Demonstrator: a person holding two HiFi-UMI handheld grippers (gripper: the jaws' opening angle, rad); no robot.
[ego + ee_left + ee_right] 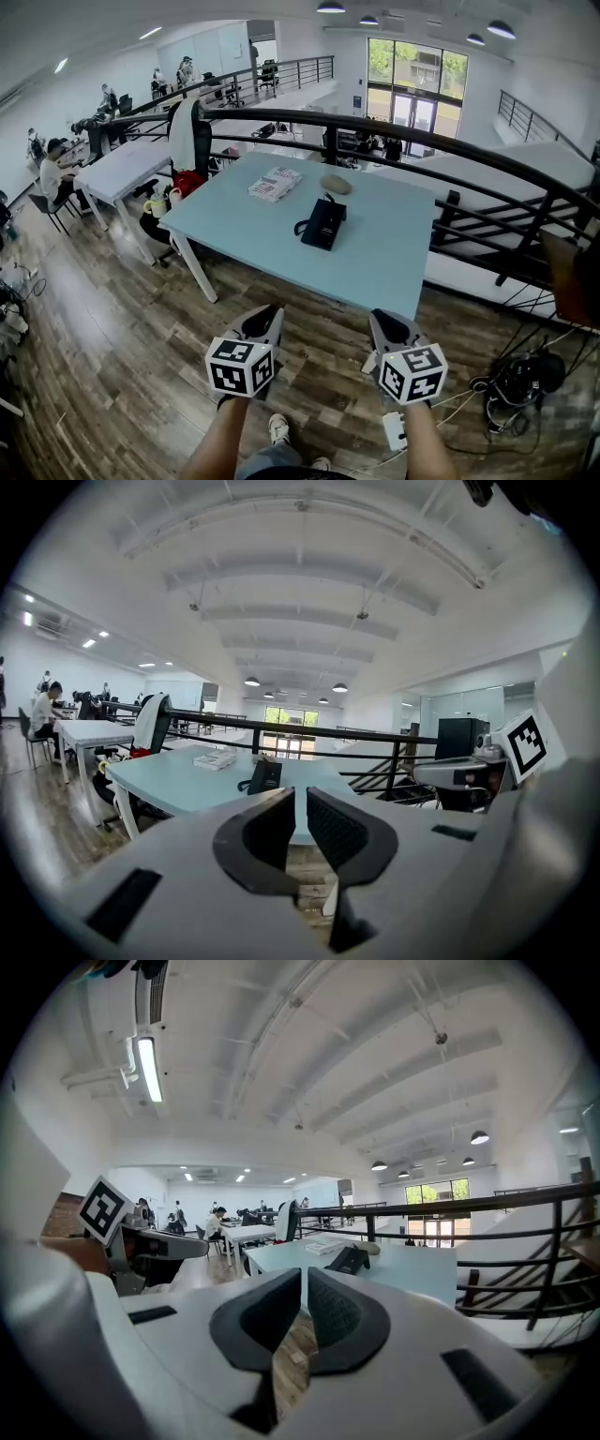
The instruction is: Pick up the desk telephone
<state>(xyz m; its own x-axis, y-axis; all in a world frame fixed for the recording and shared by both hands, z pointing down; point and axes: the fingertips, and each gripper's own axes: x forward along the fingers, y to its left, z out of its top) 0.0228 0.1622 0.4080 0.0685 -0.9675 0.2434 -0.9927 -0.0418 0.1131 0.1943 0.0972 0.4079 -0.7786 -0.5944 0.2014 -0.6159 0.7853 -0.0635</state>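
On the table (384, 248) lies the phone (323, 223), well apart from both grippers; left gripper (265, 321) and right gripper (388, 325) hover clenched, empty.

Bright daylight — fisheye-warped edges

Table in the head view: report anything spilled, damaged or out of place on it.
Nothing stands out. The desk telephone sits near the middle of the table, with its cord looped beside it. A stack of papers and a tan oval object sit behind it, apart from it. No spill shows.
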